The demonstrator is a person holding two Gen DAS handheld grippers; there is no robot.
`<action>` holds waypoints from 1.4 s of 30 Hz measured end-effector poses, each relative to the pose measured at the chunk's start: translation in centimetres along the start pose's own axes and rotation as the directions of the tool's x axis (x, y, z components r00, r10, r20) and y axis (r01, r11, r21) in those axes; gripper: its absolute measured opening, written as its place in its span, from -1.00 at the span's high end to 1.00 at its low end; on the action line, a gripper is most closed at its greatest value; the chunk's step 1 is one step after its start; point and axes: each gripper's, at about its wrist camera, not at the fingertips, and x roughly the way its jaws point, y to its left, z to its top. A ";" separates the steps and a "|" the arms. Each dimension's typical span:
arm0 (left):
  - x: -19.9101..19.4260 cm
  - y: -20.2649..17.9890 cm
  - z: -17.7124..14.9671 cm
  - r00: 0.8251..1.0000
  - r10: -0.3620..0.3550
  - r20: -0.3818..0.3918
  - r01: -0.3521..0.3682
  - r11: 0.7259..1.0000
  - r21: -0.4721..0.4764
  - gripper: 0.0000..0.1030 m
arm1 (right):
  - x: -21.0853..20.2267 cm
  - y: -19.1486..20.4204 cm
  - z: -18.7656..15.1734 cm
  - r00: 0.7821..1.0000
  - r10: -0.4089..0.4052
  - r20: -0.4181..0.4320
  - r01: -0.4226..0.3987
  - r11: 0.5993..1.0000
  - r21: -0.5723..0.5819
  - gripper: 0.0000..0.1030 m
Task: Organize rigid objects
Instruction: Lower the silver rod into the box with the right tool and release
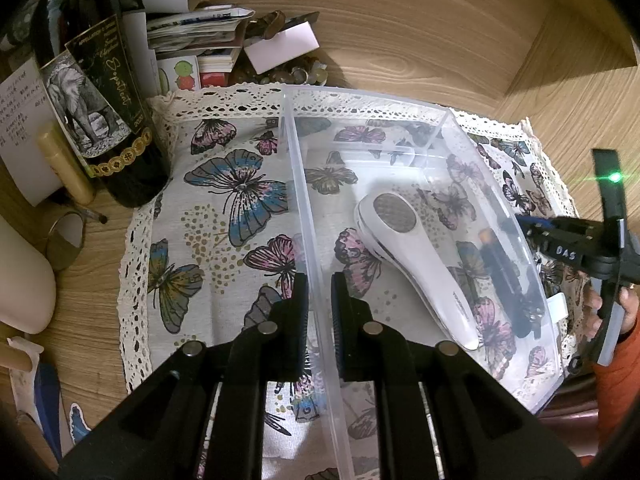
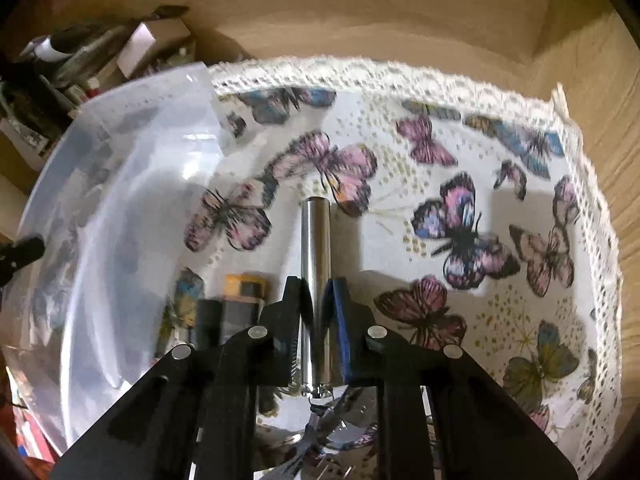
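Observation:
A clear plastic bin [image 1: 424, 148] stands on a butterfly-print cloth [image 1: 224, 208]. My left gripper [image 1: 319, 296] is shut on the bin's near wall [image 1: 312, 240]. A white handheld device [image 1: 412, 252] and a dark stick-shaped object [image 1: 502, 276] lie in the bin. My right gripper [image 2: 319, 300] is shut on a shiny metal cylinder [image 2: 316, 264] and holds it above the cloth [image 2: 460, 200], right of the bin [image 2: 120, 200]. The right gripper shows in the left wrist view [image 1: 560, 240] at the bin's right side.
A dark wine bottle [image 1: 100, 112] stands at the cloth's left edge, with papers and small boxes [image 1: 200, 40] behind. A cream tube [image 1: 64, 168] and a metal ring [image 1: 66, 240] lie left. A wooden wall [image 1: 400, 20] runs behind. Dark and yellow items [image 2: 236, 304] lie in the bin.

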 end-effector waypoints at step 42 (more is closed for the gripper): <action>0.0 -0.3 0.0 1.000 -0.003 0.002 0.003 1.000 0.012 0.77 | -6.0 10.2 3.1 0.982 0.150 0.113 -0.127 0.974 -0.187 0.01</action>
